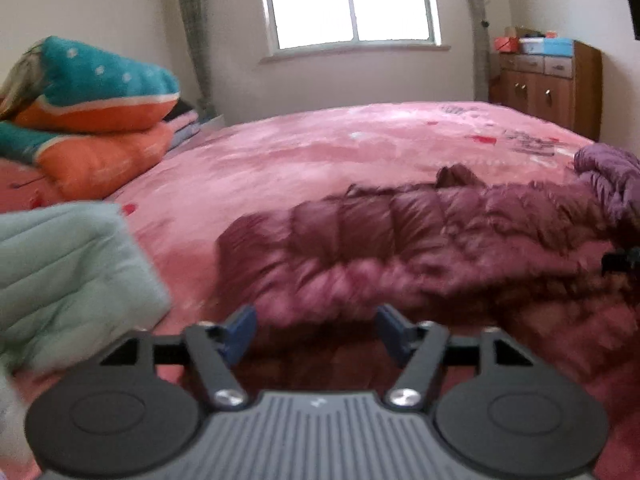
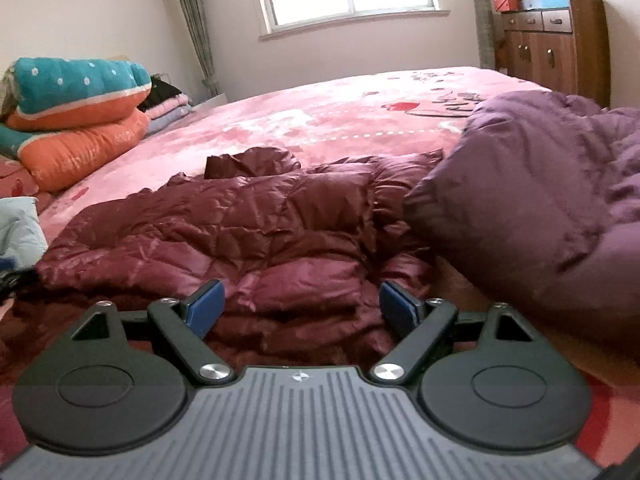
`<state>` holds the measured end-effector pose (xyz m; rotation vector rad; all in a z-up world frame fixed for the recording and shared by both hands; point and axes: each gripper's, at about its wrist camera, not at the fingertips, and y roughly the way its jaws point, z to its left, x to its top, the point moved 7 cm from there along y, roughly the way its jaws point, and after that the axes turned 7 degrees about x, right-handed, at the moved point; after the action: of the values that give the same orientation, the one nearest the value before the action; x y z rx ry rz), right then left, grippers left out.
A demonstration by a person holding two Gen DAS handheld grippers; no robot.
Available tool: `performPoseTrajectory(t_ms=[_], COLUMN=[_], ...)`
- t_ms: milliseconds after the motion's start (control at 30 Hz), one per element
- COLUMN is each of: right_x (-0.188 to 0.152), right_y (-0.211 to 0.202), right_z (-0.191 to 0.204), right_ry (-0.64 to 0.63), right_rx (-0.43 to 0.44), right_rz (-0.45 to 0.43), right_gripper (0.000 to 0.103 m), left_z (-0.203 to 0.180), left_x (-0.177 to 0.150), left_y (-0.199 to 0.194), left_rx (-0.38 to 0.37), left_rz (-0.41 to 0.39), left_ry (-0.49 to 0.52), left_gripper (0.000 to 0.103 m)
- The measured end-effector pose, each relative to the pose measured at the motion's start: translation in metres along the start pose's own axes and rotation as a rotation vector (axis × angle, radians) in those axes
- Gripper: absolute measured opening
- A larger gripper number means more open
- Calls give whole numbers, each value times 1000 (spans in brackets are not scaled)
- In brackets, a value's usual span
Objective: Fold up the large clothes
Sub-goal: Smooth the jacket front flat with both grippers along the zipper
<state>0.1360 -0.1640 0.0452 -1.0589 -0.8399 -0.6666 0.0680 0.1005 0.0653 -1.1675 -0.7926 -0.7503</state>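
Observation:
A maroon quilted down jacket [image 1: 400,248] lies spread on the pink bed [image 1: 320,148]; it also shows in the right wrist view [image 2: 248,232]. My left gripper [image 1: 316,330] is open and empty, just in front of the jacket's near edge. My right gripper [image 2: 298,306] is open and empty, its blue pads [image 2: 206,304] low over the jacket's near hem. A purple puffy garment [image 2: 532,184] lies to the right of the maroon jacket, overlapping its right side.
A pale green quilted garment [image 1: 68,276] lies at the left. Stacked teal and orange quilts [image 1: 92,120] sit at the far left of the bed. A wooden cabinet [image 1: 548,88] stands at the back right, under a window [image 1: 352,0].

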Motion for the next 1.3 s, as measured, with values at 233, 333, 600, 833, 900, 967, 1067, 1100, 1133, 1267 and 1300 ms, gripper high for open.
performPoseTrajectory(t_ms=[233, 333, 600, 833, 900, 967, 1067, 1100, 1133, 1267, 1300], right_x=[-15, -24, -51, -82, -90, -90, -91, -92, -93, -95, -97], right_y=[-59, -85, -155, -191, -201, -208, -210, -209, -208, -202, -198], right_z=[1, 1, -21, -40, -44, -40, -28, -24, -21, -18, -19], right_ry=[19, 38, 134, 244, 300, 330, 314, 306, 295, 281, 292], right_rx=[-14, -20, -59, -129, -131, -109, -87, -83, -79, -100, -107], right_rz=[14, 23, 57, 134, 149, 138, 146, 156, 165, 188, 194], right_gripper=[103, 103, 103, 103, 103, 103, 103, 103, 103, 103, 103], left_z=[51, 65, 81, 95, 95, 95, 94, 94, 95, 97, 98], left_x=[-51, -68, -101, -122, -126, -130, -136, -138, -139, -144, -146], left_y=[-48, -61, -83, -91, -92, -93, -93, -93, -93, -94, -94], left_rx=[15, -3, -48, -36, -35, -40, -48, -50, -53, -55, -58], left_rz=[93, 124, 164, 185, 191, 197, 212, 217, 219, 228, 232], left_ry=[-85, -122, -165, -196, -201, -205, -211, -218, -223, -238, -245], left_gripper=[73, 75, 76, 75, 76, 76, 75, 76, 76, 76, 76])
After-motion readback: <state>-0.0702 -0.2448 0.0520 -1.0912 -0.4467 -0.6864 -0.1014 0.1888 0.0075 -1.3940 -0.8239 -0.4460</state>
